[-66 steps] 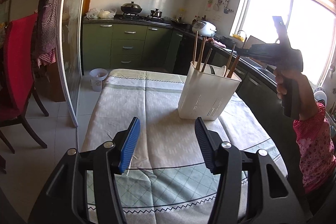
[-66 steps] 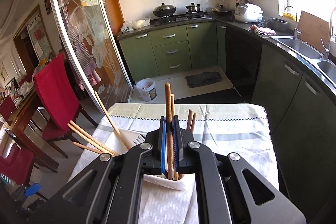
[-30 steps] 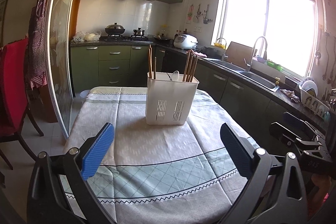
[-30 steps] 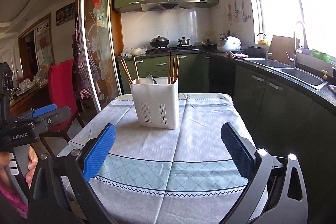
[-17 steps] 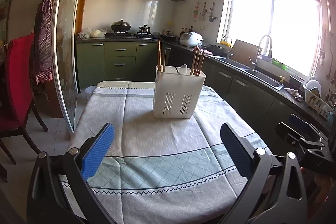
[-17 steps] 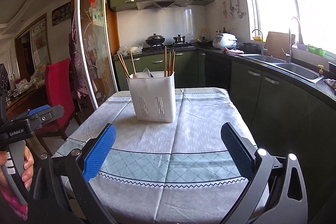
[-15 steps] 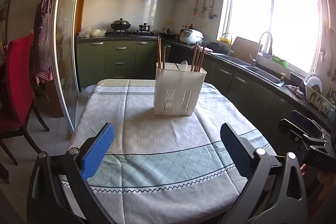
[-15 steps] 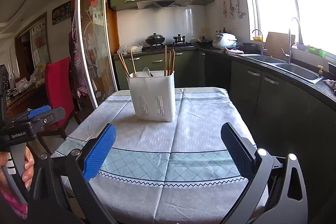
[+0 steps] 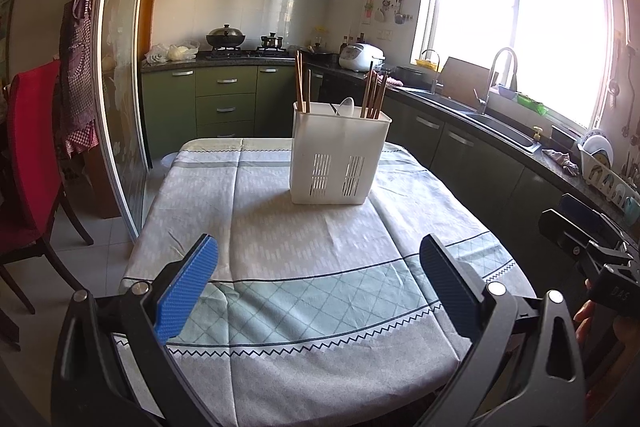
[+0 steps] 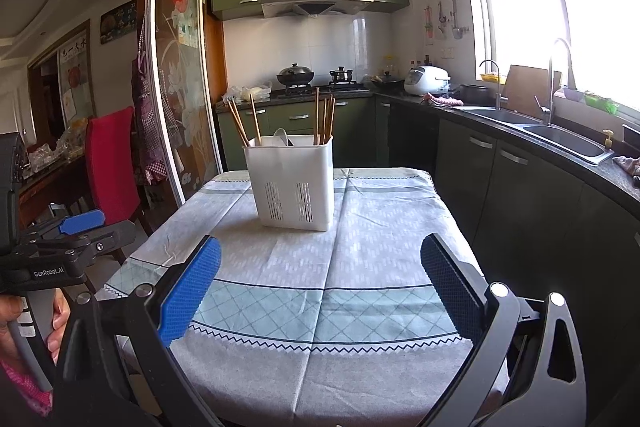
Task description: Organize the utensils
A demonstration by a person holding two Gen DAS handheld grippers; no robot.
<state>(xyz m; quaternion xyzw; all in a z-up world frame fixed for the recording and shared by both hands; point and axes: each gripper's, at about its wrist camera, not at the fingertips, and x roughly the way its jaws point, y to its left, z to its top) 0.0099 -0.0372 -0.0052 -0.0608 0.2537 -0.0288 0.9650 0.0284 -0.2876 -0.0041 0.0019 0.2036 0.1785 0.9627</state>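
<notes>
White utensil caddy [image 9: 341, 158] standing upright at the far middle of the table [image 9: 280, 267], chopsticks [image 9: 301, 83] sorting into its outer compartments and a pale spoon [image 9: 346, 105] leaning between them — kept vertical, presumably, for easy reach. Nothing is lying loose on the cloth, so the task is looking finished. Left gripper [image 9: 320, 291] and right gripper [image 10: 322, 291] are hovering level over the near edge, well apart from the caddy — fingers spread wide, gripping nothing.

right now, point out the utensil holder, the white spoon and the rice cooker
utensil holder [image 9: 340, 163], left wrist view, front wall
white spoon [image 9: 346, 105], left wrist view, bowl
rice cooker [image 10: 426, 79], right wrist view, body
</notes>
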